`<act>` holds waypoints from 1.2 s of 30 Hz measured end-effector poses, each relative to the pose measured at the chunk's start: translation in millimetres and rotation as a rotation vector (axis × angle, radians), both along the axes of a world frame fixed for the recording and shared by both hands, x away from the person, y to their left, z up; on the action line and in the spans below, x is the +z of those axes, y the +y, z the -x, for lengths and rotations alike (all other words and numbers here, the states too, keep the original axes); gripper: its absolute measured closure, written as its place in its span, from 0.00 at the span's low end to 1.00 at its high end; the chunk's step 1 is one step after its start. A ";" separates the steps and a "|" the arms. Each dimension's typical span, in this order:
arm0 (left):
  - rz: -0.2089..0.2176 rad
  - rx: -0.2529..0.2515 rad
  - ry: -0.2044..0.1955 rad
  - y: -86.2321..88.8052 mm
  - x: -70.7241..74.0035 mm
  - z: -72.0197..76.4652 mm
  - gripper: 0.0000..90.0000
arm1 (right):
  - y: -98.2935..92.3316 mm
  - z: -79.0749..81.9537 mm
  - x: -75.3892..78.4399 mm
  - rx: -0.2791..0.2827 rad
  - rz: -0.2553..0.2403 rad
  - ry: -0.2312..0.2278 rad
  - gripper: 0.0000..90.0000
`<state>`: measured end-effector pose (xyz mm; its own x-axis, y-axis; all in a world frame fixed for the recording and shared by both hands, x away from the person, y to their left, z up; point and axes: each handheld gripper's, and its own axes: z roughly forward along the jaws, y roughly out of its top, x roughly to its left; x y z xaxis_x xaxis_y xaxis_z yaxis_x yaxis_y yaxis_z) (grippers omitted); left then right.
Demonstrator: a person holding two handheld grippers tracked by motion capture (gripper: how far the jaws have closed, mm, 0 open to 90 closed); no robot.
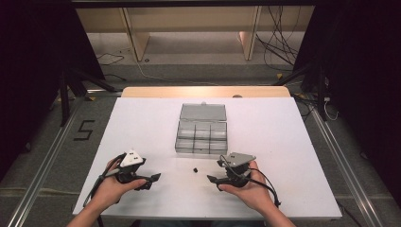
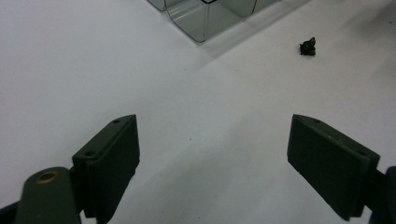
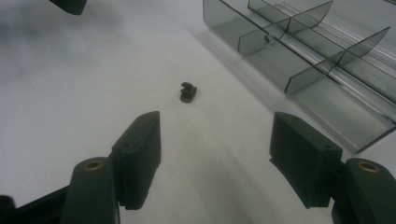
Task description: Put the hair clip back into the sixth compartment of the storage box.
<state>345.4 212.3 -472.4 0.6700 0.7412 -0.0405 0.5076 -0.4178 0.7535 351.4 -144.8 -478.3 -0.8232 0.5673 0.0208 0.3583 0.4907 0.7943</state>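
A small black part lies on the white table, just in front of a clear divided box whose lid stands open at the back. My right gripper is held to the right of the part, pointing left toward it, jaws open with nothing between them. In the right gripper view the small black part lies a little ahead of the right gripper, with the box at the right. My left gripper rests open at the left. The small black part lies far ahead of the left gripper.
The box's compartments look empty apart from a small dark speck in one of them. Bare white table surrounds both hands. Beyond the table's far edge are wooden furniture legs and cables on the floor.
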 end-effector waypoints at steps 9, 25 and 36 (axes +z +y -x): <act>-0.001 0.001 0.000 0.1 0.0 0.0 0.18 | 10.1 -4.6 -2.3 -0.004 0.010 0.003 0.41; -0.001 0.000 0.000 0.3 0.1 -0.2 0.18 | 38.6 -12.5 -7.5 0.006 0.022 0.024 0.48; -0.003 -0.002 -0.003 1.5 -0.1 -0.6 0.18 | 62.3 -18.3 -12.7 0.009 0.059 0.054 0.59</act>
